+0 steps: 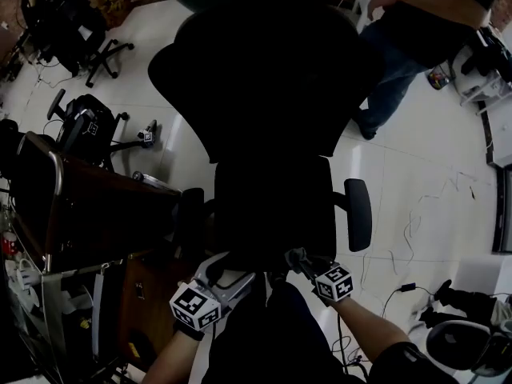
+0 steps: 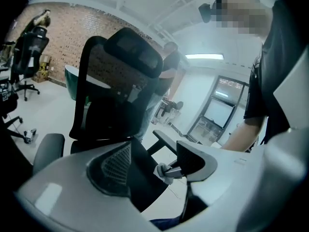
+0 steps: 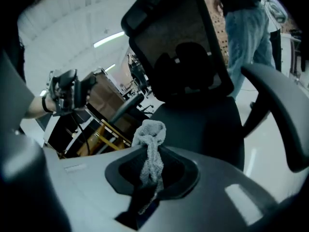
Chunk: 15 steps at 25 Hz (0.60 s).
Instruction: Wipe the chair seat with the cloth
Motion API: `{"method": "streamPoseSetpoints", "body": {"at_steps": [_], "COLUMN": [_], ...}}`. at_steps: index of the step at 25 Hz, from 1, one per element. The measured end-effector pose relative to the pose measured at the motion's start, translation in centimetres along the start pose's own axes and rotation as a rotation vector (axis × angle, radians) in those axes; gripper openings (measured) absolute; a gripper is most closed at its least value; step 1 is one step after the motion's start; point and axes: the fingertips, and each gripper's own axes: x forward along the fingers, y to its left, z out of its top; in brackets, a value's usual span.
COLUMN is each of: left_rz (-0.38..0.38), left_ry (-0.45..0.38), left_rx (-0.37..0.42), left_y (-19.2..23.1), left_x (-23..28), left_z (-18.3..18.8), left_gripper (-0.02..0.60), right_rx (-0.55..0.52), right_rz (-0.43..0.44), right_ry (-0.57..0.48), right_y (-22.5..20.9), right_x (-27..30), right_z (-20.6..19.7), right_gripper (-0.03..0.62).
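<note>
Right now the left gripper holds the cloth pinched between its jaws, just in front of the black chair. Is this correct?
Not quite: the right gripper holds the cloth pinched between its jaws, just in front of the black chair. The right gripper view shows this; the left gripper view shows the left gripper open, nothing between its jaws.

Three chairs out here: near chair (image 1: 272, 206), left chair (image 1: 84, 122), far-left chair (image 1: 68, 18). Two grippers: left gripper (image 1: 218, 269), right gripper (image 1: 294, 258). One cloth (image 3: 150, 144). One table (image 1: 104, 206), left. One bystander (image 1: 416, 30), far right.
</note>
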Motion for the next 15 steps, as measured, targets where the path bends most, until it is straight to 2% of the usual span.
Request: {"method": "streamPoseSetpoints", "body": {"at_steps": [6,11,15], "left_rz": [0.002,-0.044,-0.08], "left_ry": [-0.062,-0.15,-0.168], "left_rx": [0.02,0.121,0.182], "left_y": [-4.5,-10.0,-14.4], "left_x": [-6.5,-12.3,-17.6], "left_z": [0.9,1.9,1.5], "left_gripper": [0.319,0.319,0.319], "right_rx": [-0.037,-0.027,0.032], "right_rz": [0.102,0.128,0.118], "right_ry": [-0.202,-0.381,-0.511], "right_y": [11.5,18.6,23.8], "right_x": [-5.8,-13.2,-19.5], "right_z": [5.8,9.0,10.1], "right_gripper": [0.049,0.049,0.049]}}
